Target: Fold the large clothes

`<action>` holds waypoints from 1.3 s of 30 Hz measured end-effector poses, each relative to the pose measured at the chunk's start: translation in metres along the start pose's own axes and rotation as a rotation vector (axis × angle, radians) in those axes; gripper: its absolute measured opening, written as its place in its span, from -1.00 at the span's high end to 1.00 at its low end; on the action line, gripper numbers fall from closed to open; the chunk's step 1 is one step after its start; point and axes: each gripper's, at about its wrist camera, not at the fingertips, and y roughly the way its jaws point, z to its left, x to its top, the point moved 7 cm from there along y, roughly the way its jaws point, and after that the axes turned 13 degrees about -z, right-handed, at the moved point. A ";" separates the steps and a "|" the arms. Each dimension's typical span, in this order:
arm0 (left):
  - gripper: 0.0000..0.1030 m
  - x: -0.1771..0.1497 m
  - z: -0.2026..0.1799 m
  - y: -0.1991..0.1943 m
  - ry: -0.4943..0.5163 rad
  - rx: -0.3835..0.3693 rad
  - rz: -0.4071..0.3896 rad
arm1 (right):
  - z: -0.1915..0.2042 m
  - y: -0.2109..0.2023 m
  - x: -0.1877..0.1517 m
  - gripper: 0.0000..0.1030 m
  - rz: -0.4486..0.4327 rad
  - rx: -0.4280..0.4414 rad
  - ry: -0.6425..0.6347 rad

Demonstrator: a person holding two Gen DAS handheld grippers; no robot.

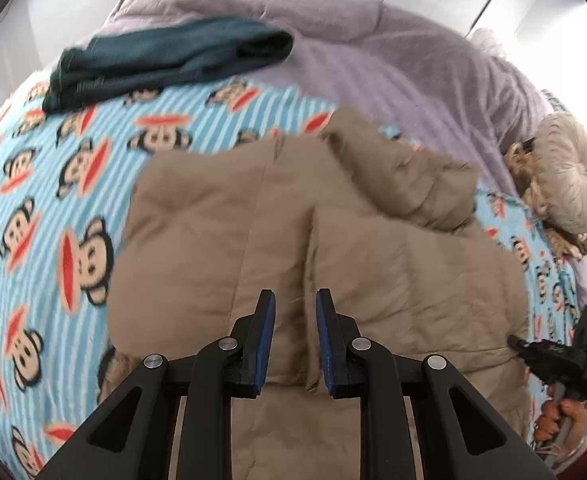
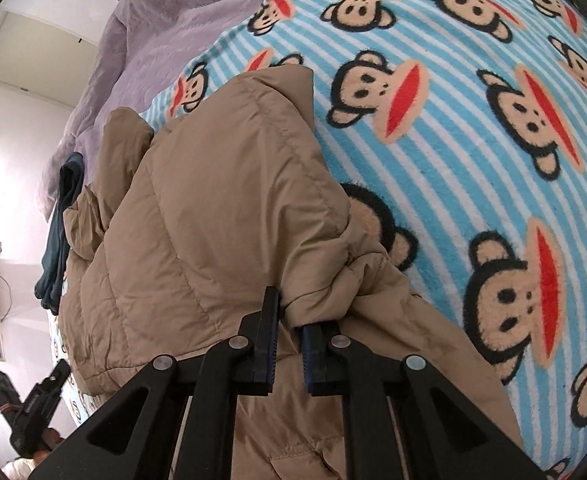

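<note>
Left wrist view, centre: one tan quilted jacket point(image 1: 293, 216) is lying on the monkey-print blanket point(image 1: 53, 200) of the bed, partly folded, with its hood bunched toward the upper right of the frame. The left gripper point(image 1: 295, 320) is hovering over the jacket's near edge with its blue pads point(image 1: 268, 320) standing a narrow gap apart; no cloth is showing between them, so it is judged to be carrying nothing. Right wrist view, lower centre: the right gripper point(image 2: 291, 320) is pinching a fold of the jacket point(image 2: 197, 208) near its cuffed edge, the jaws nearly together on the fabric.

Risks, as judged: the padded shell is looking slippery and springy, so a thin pinch may be sliding off during a lift, and a fold that is not pressed down may be puffing open again. With only one gripper holding, the jacket may be dragging askew across the blanket.

Count: one jacket; one folded dark teal garment point(image 1: 165, 60) at the upper left; one lilac comforter point(image 1: 373, 48) behind it; one cream round cushion point(image 1: 573, 176) at the right edge; two grippers.
</note>
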 end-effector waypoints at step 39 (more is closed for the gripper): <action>0.56 -0.020 -0.034 0.102 0.173 0.093 0.069 | -0.002 0.061 0.074 0.71 -0.016 -0.055 -0.191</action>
